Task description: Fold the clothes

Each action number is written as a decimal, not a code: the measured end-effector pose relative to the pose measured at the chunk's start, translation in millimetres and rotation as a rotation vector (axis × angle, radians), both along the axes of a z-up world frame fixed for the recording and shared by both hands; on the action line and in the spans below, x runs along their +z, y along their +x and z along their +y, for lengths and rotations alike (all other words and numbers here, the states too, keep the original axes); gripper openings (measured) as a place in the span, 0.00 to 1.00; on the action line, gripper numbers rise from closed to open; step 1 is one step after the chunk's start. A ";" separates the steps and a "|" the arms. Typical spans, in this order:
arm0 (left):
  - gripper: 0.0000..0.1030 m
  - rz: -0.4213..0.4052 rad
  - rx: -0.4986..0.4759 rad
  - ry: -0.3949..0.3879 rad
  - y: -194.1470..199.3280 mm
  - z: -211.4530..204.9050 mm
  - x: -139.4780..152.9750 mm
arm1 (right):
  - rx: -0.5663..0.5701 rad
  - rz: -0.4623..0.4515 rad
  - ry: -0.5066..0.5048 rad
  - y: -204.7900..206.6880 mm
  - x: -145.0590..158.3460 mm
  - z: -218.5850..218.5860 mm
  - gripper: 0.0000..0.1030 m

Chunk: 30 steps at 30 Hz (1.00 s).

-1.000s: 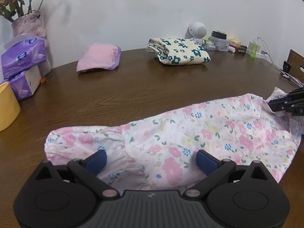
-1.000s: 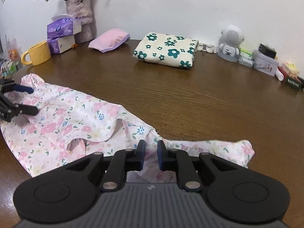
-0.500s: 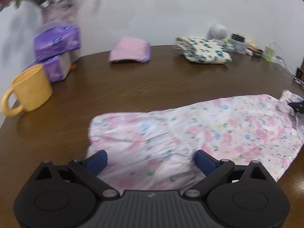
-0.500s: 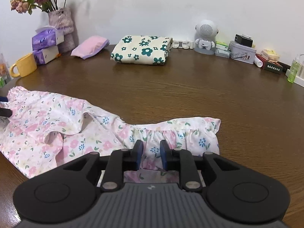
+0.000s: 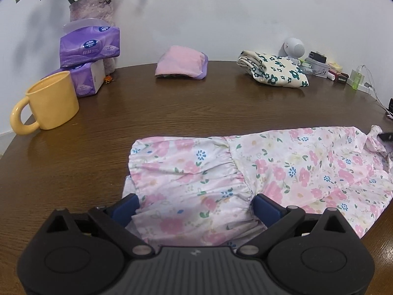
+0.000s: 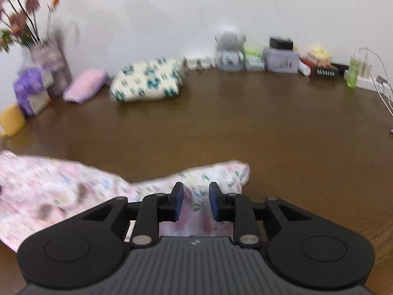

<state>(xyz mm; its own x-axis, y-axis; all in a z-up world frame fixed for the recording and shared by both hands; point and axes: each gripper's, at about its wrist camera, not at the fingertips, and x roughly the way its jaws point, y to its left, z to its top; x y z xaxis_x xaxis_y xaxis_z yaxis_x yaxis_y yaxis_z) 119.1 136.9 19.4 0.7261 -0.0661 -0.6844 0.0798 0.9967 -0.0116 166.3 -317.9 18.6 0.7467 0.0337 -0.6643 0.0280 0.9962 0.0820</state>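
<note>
Both grippers, left (image 5: 195,205) and right (image 6: 195,202), are hovering open over the pink floral garment (image 5: 258,172), mid-fold; next needing a fresh grasp on an edge.

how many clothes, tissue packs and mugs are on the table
clothes: 3, namely the pink floral garment, folded pink piece and folded green-flower piece
tissue packs: 2, an upper pack and a lower pack
mugs: 1, the yellow mug
total: 6

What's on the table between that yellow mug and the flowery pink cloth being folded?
Nothing: in the left wrist view only bare brown table shows between the yellow mug and the pink floral garment.
</note>
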 end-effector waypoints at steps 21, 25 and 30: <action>0.95 -0.056 0.040 0.015 -49.4 -6.2 21.3 | 0.077 -0.083 -0.021 -72.6 16.5 23.9 0.32; 0.82 -0.060 0.049 0.006 -64.1 -8.3 23.6 | 0.090 -0.080 -0.004 -85.5 14.0 28.4 0.32; 0.73 -0.047 0.040 0.023 -67.9 -14.4 13.5 | 0.096 -0.042 -0.023 -84.4 4.3 37.8 0.32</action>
